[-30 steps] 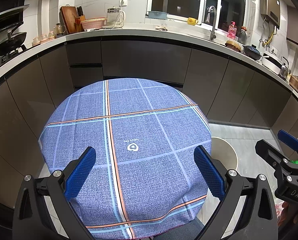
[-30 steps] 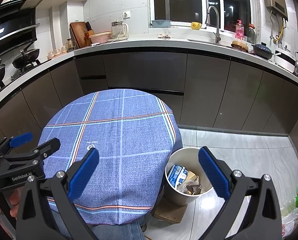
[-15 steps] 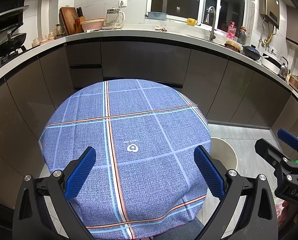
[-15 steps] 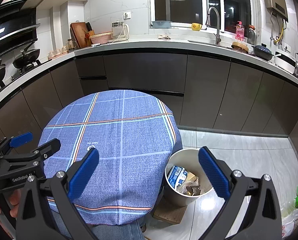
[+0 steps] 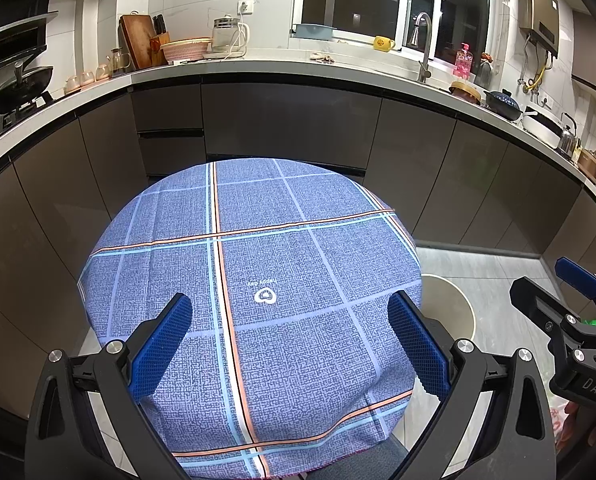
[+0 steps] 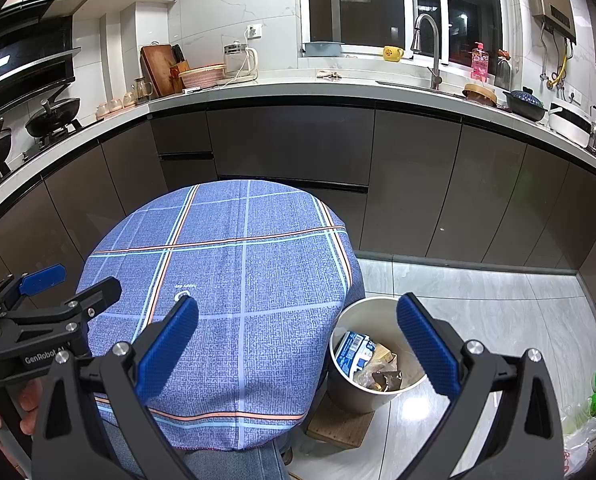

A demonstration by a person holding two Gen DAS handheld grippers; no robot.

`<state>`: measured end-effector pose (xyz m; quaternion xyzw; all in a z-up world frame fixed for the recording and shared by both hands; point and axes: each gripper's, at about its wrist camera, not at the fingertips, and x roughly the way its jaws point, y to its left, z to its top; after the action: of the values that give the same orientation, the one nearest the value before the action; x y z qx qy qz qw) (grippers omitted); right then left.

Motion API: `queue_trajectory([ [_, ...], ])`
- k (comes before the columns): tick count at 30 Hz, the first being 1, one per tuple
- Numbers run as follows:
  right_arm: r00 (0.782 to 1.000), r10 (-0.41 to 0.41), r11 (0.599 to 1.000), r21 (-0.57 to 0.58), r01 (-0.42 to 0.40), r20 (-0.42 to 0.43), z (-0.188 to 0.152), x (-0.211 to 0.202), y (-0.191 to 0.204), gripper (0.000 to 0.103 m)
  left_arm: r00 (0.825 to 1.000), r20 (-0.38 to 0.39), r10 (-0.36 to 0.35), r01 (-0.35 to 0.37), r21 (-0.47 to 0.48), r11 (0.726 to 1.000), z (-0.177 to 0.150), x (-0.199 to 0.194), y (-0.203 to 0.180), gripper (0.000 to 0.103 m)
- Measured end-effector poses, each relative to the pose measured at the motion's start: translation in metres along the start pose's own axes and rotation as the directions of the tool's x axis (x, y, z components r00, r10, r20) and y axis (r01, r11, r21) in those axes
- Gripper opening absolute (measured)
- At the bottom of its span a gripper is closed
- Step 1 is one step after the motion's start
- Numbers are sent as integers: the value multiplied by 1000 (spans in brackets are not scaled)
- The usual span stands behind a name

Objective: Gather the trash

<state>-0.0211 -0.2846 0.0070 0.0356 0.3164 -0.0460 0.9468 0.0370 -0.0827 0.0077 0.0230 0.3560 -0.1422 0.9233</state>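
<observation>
Left gripper (image 5: pixel 289 344): wide open, holds nothing.
Right gripper (image 6: pixel 298 346): wide open, empty.
Trash (image 6: pixel 372 364): in bin (image 6: pixel 378 394); looks light, crinkly; pinch an edge.

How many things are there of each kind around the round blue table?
Grippers: 2, the left gripper and the right gripper, both open and empty
Tables with a blue cloth: 1
Trash bins: 1, with wrappers inside
Things left on the table: 0
Total: 4
</observation>
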Motion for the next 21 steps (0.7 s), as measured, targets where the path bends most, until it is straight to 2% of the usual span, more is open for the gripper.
queue_trajectory([
  [21, 1000, 12, 1000, -14, -12, 28, 7, -4, 4, 100, 1000, 7, 8, -8, 3, 1000, 2, -2, 0, 95],
])
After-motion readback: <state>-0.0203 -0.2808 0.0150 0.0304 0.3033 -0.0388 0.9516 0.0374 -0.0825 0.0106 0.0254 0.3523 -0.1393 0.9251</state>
